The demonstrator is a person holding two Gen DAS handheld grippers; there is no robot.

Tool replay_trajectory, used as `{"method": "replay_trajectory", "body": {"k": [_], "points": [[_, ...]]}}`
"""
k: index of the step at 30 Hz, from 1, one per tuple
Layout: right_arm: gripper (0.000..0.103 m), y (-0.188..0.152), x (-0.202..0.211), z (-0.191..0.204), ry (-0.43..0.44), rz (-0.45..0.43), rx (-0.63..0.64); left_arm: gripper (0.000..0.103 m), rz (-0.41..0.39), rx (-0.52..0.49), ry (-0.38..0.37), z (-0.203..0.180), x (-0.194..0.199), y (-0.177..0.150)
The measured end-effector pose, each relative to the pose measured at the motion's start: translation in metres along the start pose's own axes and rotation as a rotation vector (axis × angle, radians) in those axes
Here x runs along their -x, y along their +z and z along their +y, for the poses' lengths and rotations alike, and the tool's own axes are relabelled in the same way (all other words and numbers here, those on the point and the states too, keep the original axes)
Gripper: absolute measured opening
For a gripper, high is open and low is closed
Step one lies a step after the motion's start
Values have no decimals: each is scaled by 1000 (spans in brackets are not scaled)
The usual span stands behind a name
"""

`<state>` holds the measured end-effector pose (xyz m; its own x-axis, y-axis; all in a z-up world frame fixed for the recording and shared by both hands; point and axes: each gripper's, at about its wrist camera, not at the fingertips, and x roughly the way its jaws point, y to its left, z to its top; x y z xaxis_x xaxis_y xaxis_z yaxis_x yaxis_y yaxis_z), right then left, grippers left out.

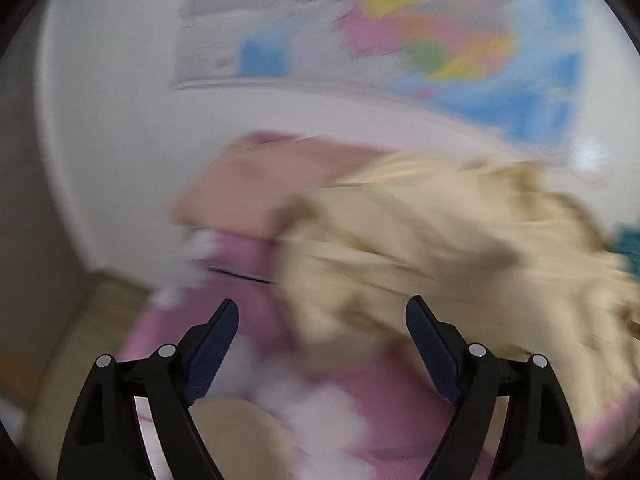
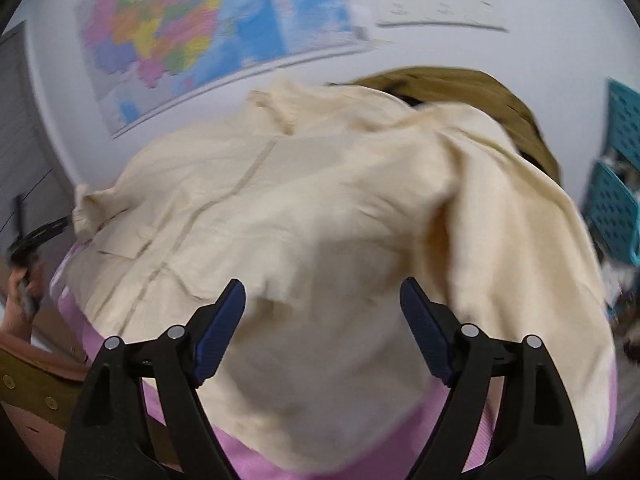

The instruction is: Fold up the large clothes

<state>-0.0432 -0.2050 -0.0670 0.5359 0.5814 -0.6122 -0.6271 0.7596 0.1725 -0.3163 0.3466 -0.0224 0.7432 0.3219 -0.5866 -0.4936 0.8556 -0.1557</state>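
Observation:
A large cream shirt [image 2: 320,208] lies spread and rumpled on a pink cover [image 2: 256,456], its button placket running from upper middle to lower left. In the blurred left wrist view the same cream shirt [image 1: 440,248] lies to the right, on the pink cover [image 1: 384,400]. My left gripper [image 1: 322,312] is open and empty, above the shirt's left edge. My right gripper [image 2: 322,292] is open and empty, just above the shirt's near hem. The left gripper [image 2: 32,236] also shows at the left edge of the right wrist view, too small to judge.
An olive-brown garment [image 2: 500,96] lies behind the shirt. A peach folded item [image 1: 256,192] sits at the far left of the cover. Teal baskets [image 2: 616,184] stand at the right. A coloured map [image 2: 208,32] hangs on the white wall. A brown piece with studs [image 2: 28,384] is at lower left.

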Motion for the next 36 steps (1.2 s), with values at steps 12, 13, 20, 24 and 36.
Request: {"method": "replay_trajectory", "body": {"k": [12,13,20,24,36], "points": [[24,7,-56,-27,-42,71,-58,89,80,-583,-274,-152,7,-84],[17,12,-56,-30,-32,66,-73,89,89,-600,-249,-160,-1,-86],[27,15,-31,-29,-39,5,-74,73,84,-435,-147,-152,-30,-57],[72,-11,9,7,50,-25,95,81,68,-434,-188,-142,-12,-59],[73,-69,3,36,-123,18,223,92,132,-555,-198,-145,-4,-110]]}}
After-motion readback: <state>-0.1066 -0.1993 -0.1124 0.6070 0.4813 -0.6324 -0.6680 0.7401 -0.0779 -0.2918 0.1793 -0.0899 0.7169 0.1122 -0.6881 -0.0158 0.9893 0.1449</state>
